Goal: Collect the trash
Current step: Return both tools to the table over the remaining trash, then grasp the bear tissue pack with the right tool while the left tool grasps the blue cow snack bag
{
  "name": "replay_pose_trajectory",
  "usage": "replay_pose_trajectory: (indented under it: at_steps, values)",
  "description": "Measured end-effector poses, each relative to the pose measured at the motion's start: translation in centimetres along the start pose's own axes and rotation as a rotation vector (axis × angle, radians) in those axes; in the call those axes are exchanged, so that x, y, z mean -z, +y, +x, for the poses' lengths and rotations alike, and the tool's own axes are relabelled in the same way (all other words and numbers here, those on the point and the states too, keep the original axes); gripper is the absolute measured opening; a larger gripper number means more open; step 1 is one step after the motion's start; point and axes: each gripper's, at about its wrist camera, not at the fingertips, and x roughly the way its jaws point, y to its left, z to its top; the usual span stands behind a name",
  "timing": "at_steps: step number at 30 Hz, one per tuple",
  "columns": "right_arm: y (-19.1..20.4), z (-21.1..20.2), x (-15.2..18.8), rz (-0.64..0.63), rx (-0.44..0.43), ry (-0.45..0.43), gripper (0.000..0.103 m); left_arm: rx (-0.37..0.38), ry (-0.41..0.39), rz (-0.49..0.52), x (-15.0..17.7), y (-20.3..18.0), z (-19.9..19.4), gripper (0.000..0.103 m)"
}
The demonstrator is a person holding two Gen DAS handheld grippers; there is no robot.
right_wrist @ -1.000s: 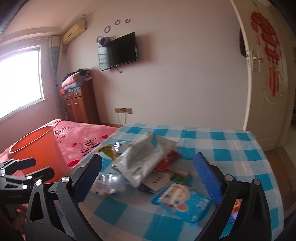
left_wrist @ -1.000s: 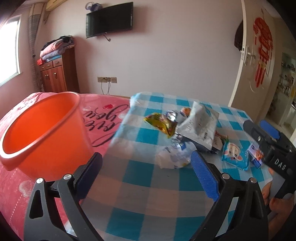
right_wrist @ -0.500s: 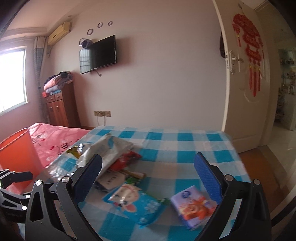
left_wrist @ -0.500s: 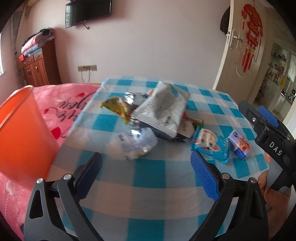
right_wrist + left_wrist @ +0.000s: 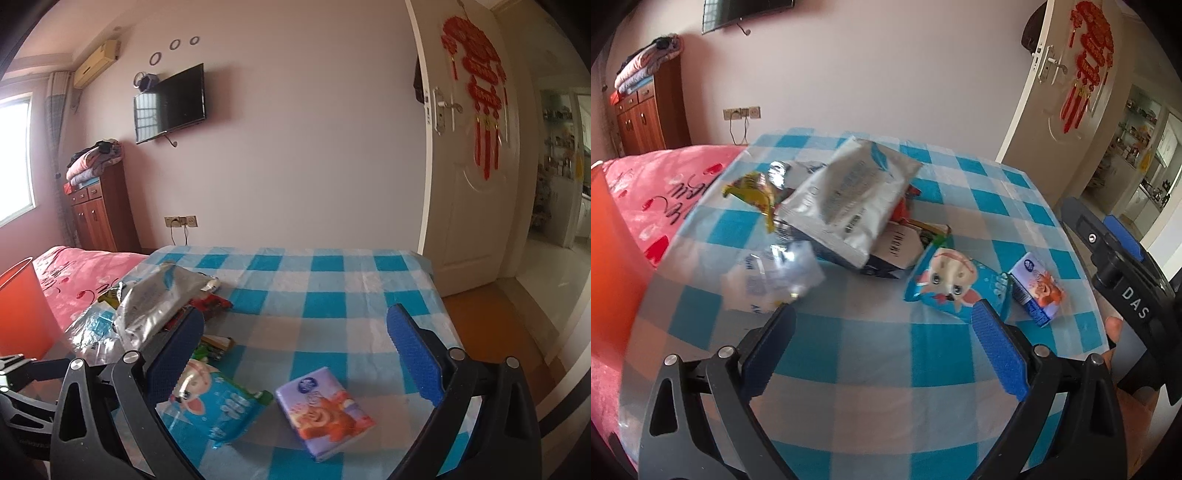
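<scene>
Trash lies on the blue checked table [image 5: 871, 350]: a large white pouch [image 5: 849, 195], a yellow wrapper [image 5: 753, 188], a crumpled clear wrapper [image 5: 775, 273], a blue cartoon packet [image 5: 953, 284] and a small purple tissue pack [image 5: 1036, 290]. The orange bin [image 5: 609, 258] stands at the left. My left gripper [image 5: 882, 328] is open and empty, just short of the pile. My right gripper [image 5: 295, 332] is open and empty above the purple tissue pack [image 5: 325, 410] and the blue cartoon packet [image 5: 218, 406].
A pink bedspread [image 5: 665, 184] lies left of the table. The table's right edge [image 5: 439, 306] drops to the floor beside a white door [image 5: 465, 166]. A wooden cabinet [image 5: 99, 210] stands by the far wall. The orange bin also shows in the right wrist view [image 5: 22, 306].
Both grippers have swung to the right, away from the orange bin. The left one now faces the trash pile; the right one has come over the purple tissue pack. Both stay open.
</scene>
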Motion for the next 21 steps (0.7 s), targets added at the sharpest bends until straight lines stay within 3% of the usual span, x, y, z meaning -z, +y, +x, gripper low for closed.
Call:
replay_pose_trajectory:
  at_steps: [9, 15, 21]
  values:
    - [-3.1, 0.4, 0.1, 0.027, 0.035, 0.039, 0.098, 0.034, 0.053, -0.036, -0.5, -2.9, 2.6, 0.096]
    - [-5.6, 0.5, 0.0, 0.073, 0.054, 0.077, 0.098, 0.071, 0.094, -0.126, -0.9, -4.1, 4.6, 0.096]
    - [-8.4, 1.0, 0.5, 0.125, 0.046, 0.143, 0.098, 0.062, 0.127, -0.211, -1.2, -4.6, 6.4, 0.096]
